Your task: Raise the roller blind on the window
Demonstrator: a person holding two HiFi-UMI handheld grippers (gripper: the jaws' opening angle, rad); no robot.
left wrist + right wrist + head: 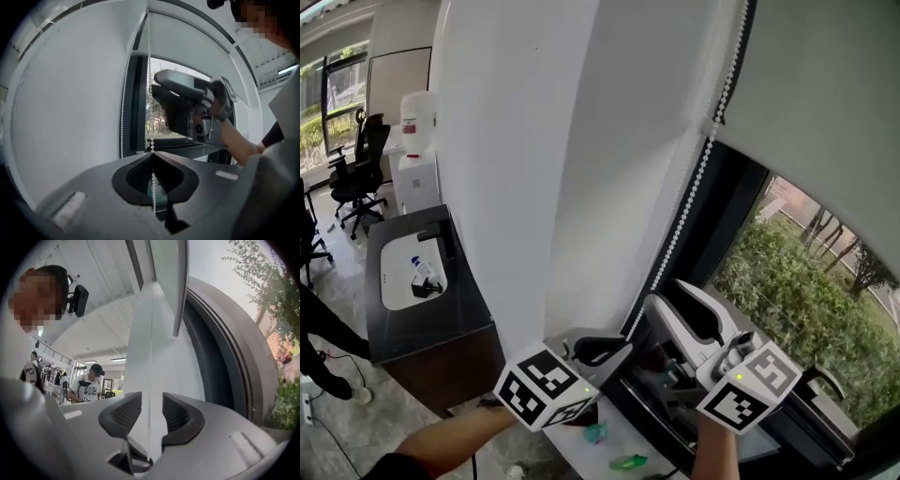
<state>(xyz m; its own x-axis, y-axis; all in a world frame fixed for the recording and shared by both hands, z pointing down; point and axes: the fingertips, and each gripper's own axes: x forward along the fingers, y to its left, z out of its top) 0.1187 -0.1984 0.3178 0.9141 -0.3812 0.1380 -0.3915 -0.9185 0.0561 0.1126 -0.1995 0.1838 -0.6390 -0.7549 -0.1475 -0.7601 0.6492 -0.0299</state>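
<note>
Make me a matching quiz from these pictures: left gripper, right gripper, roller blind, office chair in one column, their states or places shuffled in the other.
1 left gripper
2 right gripper
3 roller blind
4 office chair

A shut on the bead chain
B far left, beside a window
C jaws apart around the chain
D covers the window's upper part

Pairs: 1-A, 2-C, 3-D, 4-B

A black-topped bench [431, 323] bears a white rounded tray [394, 281]. On the tray lie a clear plastic bottle [423, 269] and a small black object [427, 288].
</note>
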